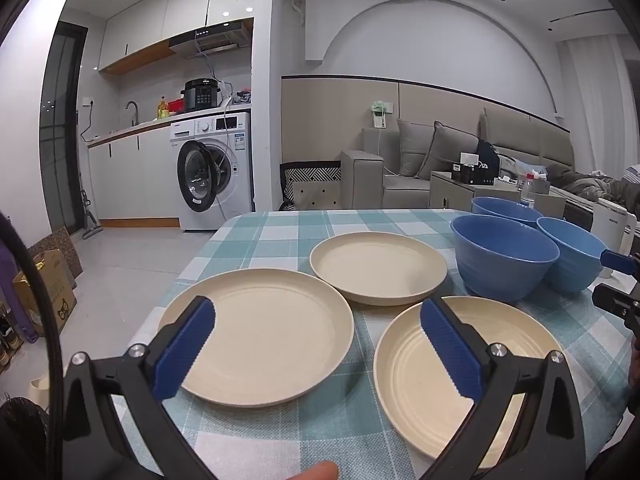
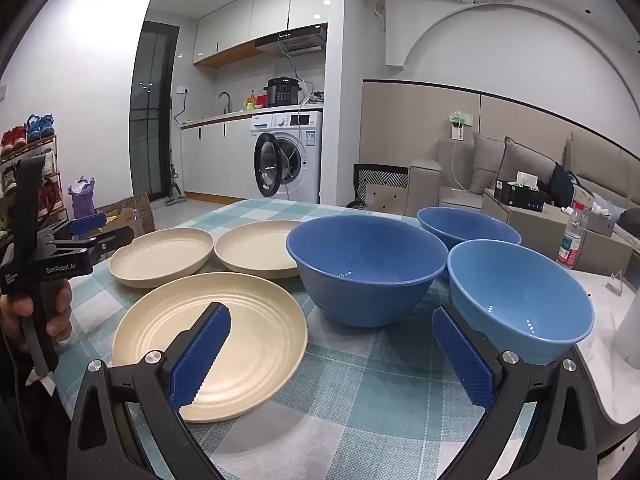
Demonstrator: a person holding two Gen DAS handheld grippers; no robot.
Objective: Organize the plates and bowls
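Note:
Three cream plates lie apart on the checked tablecloth: a near-left plate (image 1: 256, 332), a far plate (image 1: 378, 266) and a ridged near-right plate (image 1: 460, 380). To their right, three blue bowls stand upright in a cluster: a large bowl (image 2: 366, 264), a far bowl (image 2: 468, 226) and a near-right bowl (image 2: 520, 300). My left gripper (image 1: 318, 312) hovers open over the gap between the two near plates, holding nothing. My right gripper (image 2: 330, 314) is open and empty, with the ridged plate (image 2: 216, 340) on its left and the near-right bowl on its right.
The table (image 1: 280, 232) ends at its left and far edges, with bare floor beyond. A white marble surface (image 2: 612, 320) adjoins it on the right, with a water bottle (image 2: 572, 236) behind. A hand (image 2: 24, 308) holds the left gripper's handle.

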